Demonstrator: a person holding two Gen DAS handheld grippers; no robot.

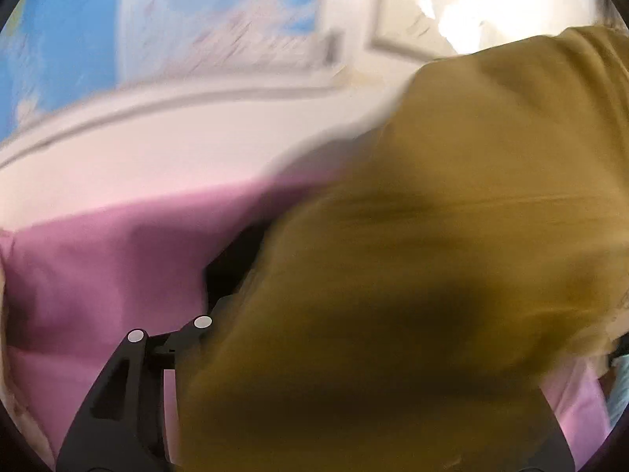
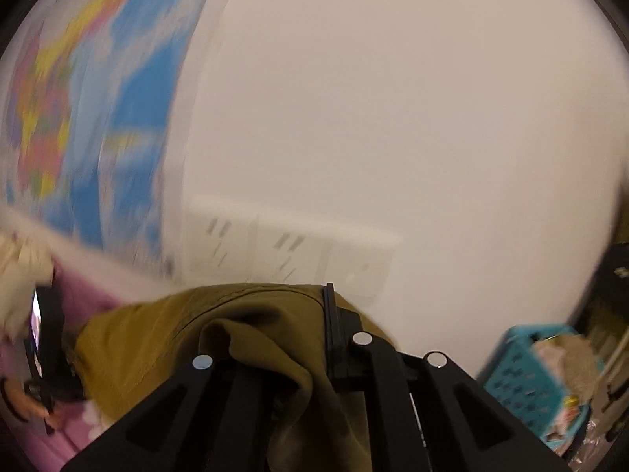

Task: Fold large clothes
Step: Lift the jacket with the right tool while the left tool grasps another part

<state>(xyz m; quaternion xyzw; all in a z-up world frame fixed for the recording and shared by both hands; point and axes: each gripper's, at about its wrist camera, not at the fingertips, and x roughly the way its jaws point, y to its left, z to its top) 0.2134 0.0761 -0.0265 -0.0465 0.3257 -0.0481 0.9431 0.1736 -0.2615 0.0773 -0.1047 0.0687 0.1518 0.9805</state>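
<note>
An olive-brown garment (image 1: 452, 255) fills the right half of the blurred left wrist view and hangs over my left gripper (image 1: 310, 251). Only that gripper's left finger (image 1: 232, 263) shows, dark against the cloth; the other finger is buried, so its grip is unclear. In the right wrist view the same garment (image 2: 243, 338) is bunched between the fingers of my right gripper (image 2: 318, 299), which is shut on a fold of it. Its right finger (image 2: 330, 314) stands clear beside the cloth, and the cloth covers the left one.
A pink bed sheet (image 1: 98, 267) lies below on the left. A coloured wall map (image 2: 78, 118) and a white wall with sockets (image 2: 291, 251) are ahead. A blue basket (image 2: 526, 373) of items stands low right. A person's hand (image 2: 19, 401) holds a dark device at far left.
</note>
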